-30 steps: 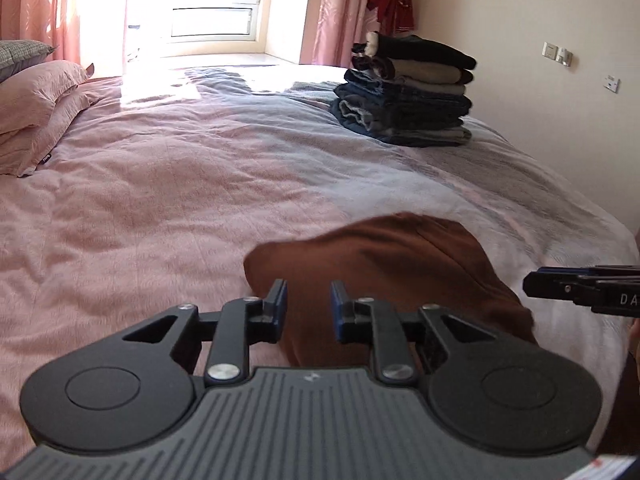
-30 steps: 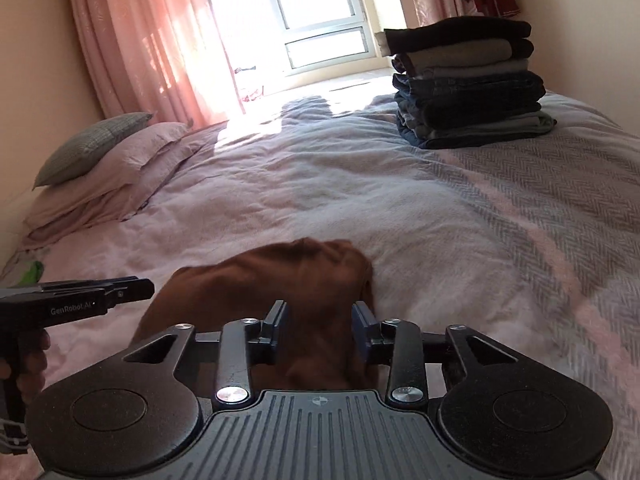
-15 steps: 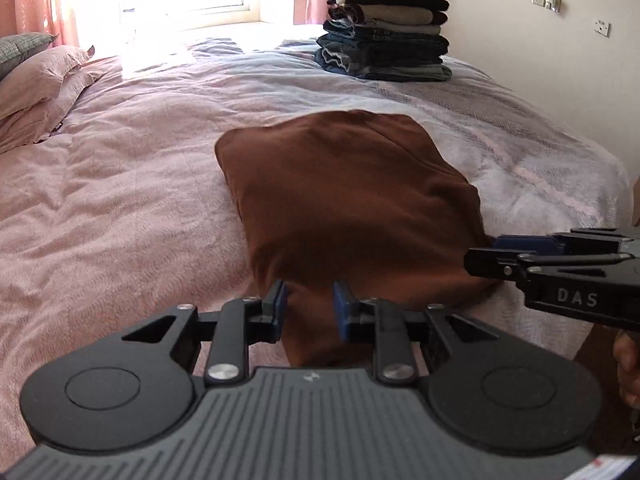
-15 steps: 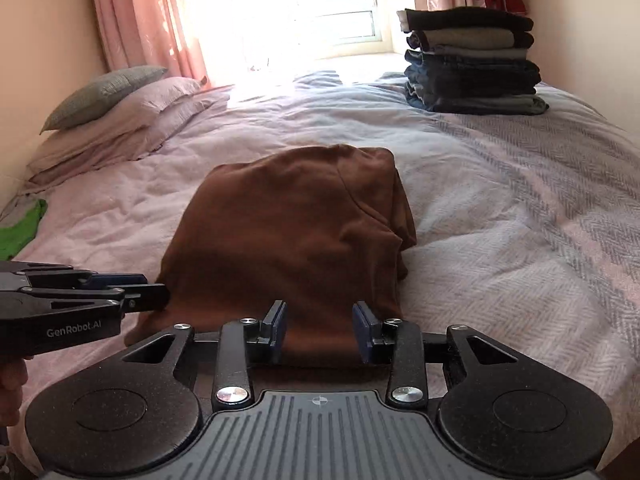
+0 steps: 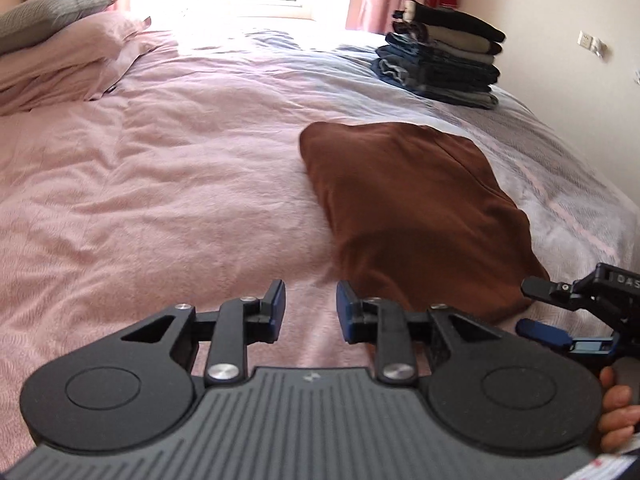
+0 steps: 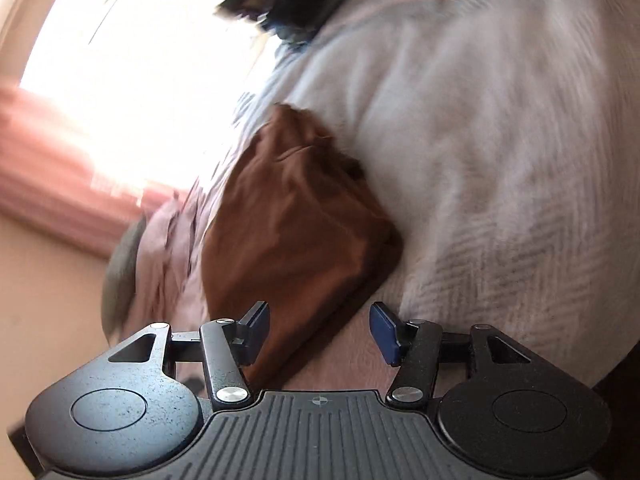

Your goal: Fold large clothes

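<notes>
A brown garment (image 5: 412, 208) lies folded into a rough rectangle on the pink bed cover (image 5: 180, 200). My left gripper (image 5: 311, 308) is open over bare cover, just left of the garment's near corner, holding nothing. At that view's right edge, my right gripper (image 5: 534, 306) sits beside the garment's near right corner, turned on its side. The right wrist view is tilted and blurred. There the right gripper (image 6: 319, 320) is wide open, with the garment's (image 6: 296, 216) near corner by its left finger (image 6: 258, 318). Nothing is pinched.
A stack of folded dark clothes (image 5: 440, 68) stands at the far right of the bed, near the wall. Pillows (image 5: 60, 60) lie at the far left. A bright window is beyond the bed. A hand (image 5: 616, 412) shows at the lower right.
The left gripper has shifted left, off the garment and over bare cover. The right gripper has rolled sideways and opened wider. The garment stays flat on the bed.
</notes>
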`<state>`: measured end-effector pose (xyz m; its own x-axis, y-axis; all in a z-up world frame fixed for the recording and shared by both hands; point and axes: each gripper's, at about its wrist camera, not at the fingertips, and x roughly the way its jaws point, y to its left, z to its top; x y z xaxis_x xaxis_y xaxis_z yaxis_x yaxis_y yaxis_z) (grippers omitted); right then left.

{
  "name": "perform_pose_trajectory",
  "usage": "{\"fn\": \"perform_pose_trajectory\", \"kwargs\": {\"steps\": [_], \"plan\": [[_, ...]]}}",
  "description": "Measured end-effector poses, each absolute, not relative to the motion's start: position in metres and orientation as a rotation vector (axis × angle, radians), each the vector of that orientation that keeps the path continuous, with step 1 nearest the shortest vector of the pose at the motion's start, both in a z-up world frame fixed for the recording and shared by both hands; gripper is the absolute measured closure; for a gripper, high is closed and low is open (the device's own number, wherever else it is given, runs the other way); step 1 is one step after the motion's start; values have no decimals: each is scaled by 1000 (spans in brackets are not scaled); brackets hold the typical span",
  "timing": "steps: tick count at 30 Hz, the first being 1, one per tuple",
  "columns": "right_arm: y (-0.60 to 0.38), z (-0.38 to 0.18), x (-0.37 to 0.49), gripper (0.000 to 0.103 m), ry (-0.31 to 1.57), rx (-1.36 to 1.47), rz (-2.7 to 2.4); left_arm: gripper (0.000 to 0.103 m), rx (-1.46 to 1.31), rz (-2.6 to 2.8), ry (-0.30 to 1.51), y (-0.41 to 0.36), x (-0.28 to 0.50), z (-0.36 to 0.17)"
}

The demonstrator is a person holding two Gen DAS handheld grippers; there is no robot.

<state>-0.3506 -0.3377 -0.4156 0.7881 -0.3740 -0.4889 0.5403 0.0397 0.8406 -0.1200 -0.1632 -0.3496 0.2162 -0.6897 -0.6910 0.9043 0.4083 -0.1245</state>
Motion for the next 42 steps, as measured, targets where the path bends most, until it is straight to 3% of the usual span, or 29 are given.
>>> {"fn": "perform_pose_trajectory", "kwargs": {"steps": [4, 6, 7, 11, 18, 23, 26, 28, 33, 37, 40, 42], "plan": [[-347, -423, -340, 53, 90, 1416, -752, 79, 326, -1111, 781, -159, -110, -355], [-349, -421, -334, 73, 84, 1393, -768, 80, 322, -1108, 791, -159, -109, -357], [-351, -419, -333, 93, 79, 1366, -768, 80, 320, -1110, 791, -158, -109, -357], [-354, -387, -332, 96, 112, 1141, -768, 79, 316, -1127, 781, -159, -107, -351], [-405, -315, -340, 96, 320, 686, -747, 80, 330, -1197, 792, -181, -97, -343], [-472, -361, -363, 95, 496, 774, -720, 80, 429, -1297, 846, -233, -93, -346], [-483, -366, -364, 83, 525, 903, -791, 80, 470, -1309, 904, -267, -91, -335], [-472, -340, -361, 72, 551, 824, -936, 80, 510, -1321, 891, -284, -95, -316], [-414, -280, -329, 70, 576, 623, -993, 80, 669, -1381, 839, -328, -117, -289], [-377, -304, -283, 70, 663, 639, -943, 80, 784, -1471, 840, -359, -130, -310], [-369, -350, -263, 71, 861, 711, -991, 77, 922, -1448, 878, -379, -133, -338], [-363, -346, -271, 70, 824, 764, -1035, 78, 953, -1447, 905, -384, -132, -337]]}}
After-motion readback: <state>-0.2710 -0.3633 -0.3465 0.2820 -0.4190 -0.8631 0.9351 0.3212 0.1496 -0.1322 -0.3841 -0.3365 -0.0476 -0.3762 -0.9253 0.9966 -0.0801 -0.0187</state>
